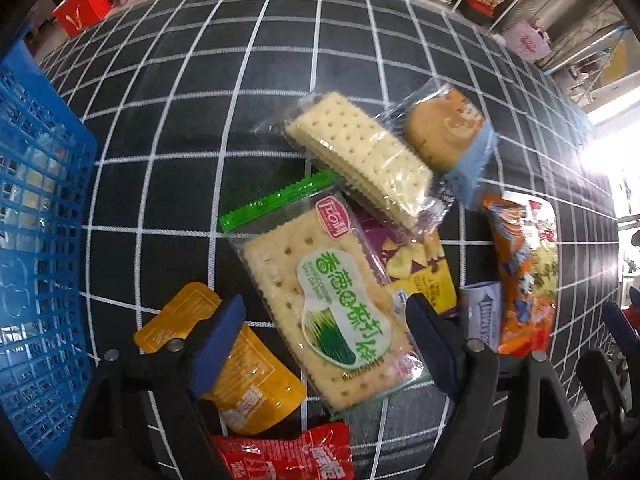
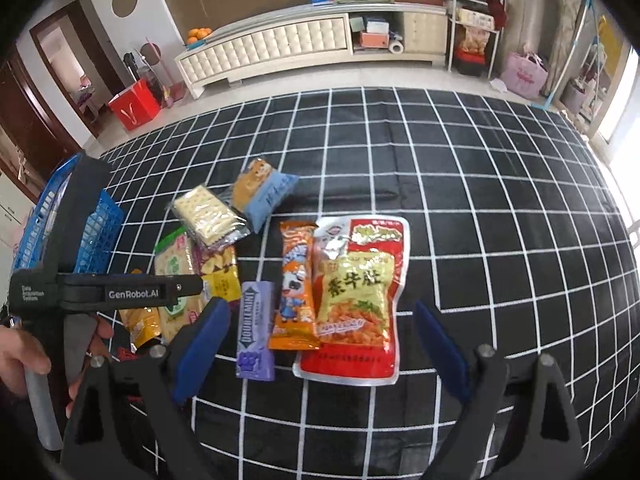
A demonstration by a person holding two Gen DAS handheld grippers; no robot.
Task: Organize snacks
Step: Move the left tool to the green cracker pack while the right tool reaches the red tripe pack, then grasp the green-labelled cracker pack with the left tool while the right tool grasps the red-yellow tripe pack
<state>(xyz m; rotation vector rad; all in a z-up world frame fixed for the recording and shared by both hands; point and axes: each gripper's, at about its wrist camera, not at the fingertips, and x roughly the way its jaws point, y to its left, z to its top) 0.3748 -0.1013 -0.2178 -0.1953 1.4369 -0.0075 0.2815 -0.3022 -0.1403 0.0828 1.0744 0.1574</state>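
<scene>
**Snack packets lying loose beside the blue basket**

Left wrist view: the left hand-held gripper (image 1: 326,332) is hanging wide open over the scallion cracker packet (image 1: 332,312); the blue basket (image 1: 36,248) is sitting at the bench's left edge.

Right wrist view: the right hand-held gripper (image 2: 322,338) is gaping wide above the gum pack (image 2: 256,332), orange snack bag (image 2: 296,284) and red pouch (image 2: 360,300), all lying mid-bench.

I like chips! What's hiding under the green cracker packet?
A purple and yellow chip bag pokes out from under the green cracker packet, at its right edge. The clear cracker pack lies over the chip bag's top. Its covered part can't be seen.
</scene>
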